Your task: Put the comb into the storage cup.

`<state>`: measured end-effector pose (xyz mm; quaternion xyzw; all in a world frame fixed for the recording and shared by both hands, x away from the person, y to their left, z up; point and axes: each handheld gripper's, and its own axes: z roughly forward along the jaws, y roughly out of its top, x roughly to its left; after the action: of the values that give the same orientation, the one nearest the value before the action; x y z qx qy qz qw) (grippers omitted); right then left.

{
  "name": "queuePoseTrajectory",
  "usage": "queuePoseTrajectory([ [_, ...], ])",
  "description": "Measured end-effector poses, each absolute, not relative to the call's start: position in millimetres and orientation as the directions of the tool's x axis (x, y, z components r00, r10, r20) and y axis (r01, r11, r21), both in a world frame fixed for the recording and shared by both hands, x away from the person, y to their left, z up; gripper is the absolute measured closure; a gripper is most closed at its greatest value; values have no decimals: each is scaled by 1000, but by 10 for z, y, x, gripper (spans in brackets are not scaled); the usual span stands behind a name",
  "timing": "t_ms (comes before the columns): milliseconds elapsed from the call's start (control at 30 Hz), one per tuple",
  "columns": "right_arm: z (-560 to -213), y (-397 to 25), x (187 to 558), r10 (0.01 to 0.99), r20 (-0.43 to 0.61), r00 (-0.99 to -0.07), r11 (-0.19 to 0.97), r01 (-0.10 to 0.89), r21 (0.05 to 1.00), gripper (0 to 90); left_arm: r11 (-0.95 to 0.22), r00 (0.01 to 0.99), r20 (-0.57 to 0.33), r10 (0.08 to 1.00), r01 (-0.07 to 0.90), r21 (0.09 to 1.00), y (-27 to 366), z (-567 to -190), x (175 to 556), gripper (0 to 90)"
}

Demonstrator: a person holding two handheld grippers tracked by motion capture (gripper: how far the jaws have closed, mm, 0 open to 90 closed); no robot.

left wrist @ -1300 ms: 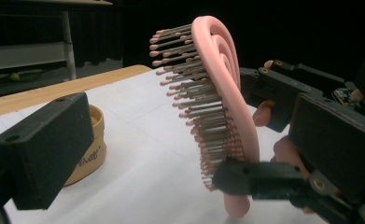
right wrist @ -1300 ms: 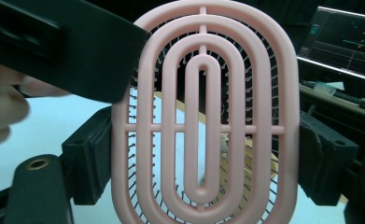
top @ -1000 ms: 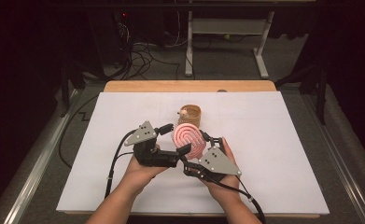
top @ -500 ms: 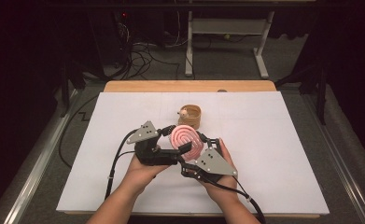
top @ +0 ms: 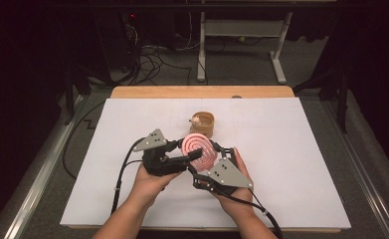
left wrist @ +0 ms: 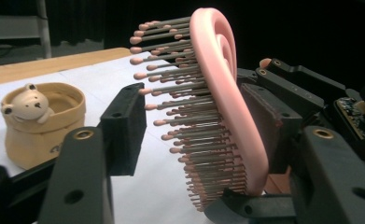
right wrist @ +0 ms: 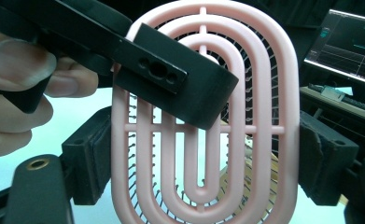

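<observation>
Pink oval plastic brush head (right wrist: 203,121) with metal bristles is held above the white tabletop (top: 291,149), clamped edgewise by the right claw (top: 213,155); left claw (top: 194,155) spans it, grip uncertain. Likely light, stiff; rim grasp is judged safest.

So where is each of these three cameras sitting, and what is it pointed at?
High view: above the person's side, looking forward and down on the table; forearms, both hands, both grippers show.
Left gripper view: rides the left gripper, facing the pink brush bristles and bear cup; its jaws show.
Right gripper view: rides the right gripper, facing the brush's back; its jaws and the other hand's fingers show.
All share the brush.
</observation>
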<state>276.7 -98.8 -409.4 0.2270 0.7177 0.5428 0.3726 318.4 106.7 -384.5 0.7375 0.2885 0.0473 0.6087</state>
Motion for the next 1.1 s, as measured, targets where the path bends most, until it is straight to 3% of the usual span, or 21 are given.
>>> queuePoseTrajectory([
  [333,-4100,-961,2755,725,-305,-618,320,-89,943,204,-111,834,-291,468,382,917,1042,-3850,3177,568],
  [1100,-4084,-947,2745,726,-338,-599,339,-117,934,202,-106,842,-289,455,374,921,1034,-3827,3157,614],
])
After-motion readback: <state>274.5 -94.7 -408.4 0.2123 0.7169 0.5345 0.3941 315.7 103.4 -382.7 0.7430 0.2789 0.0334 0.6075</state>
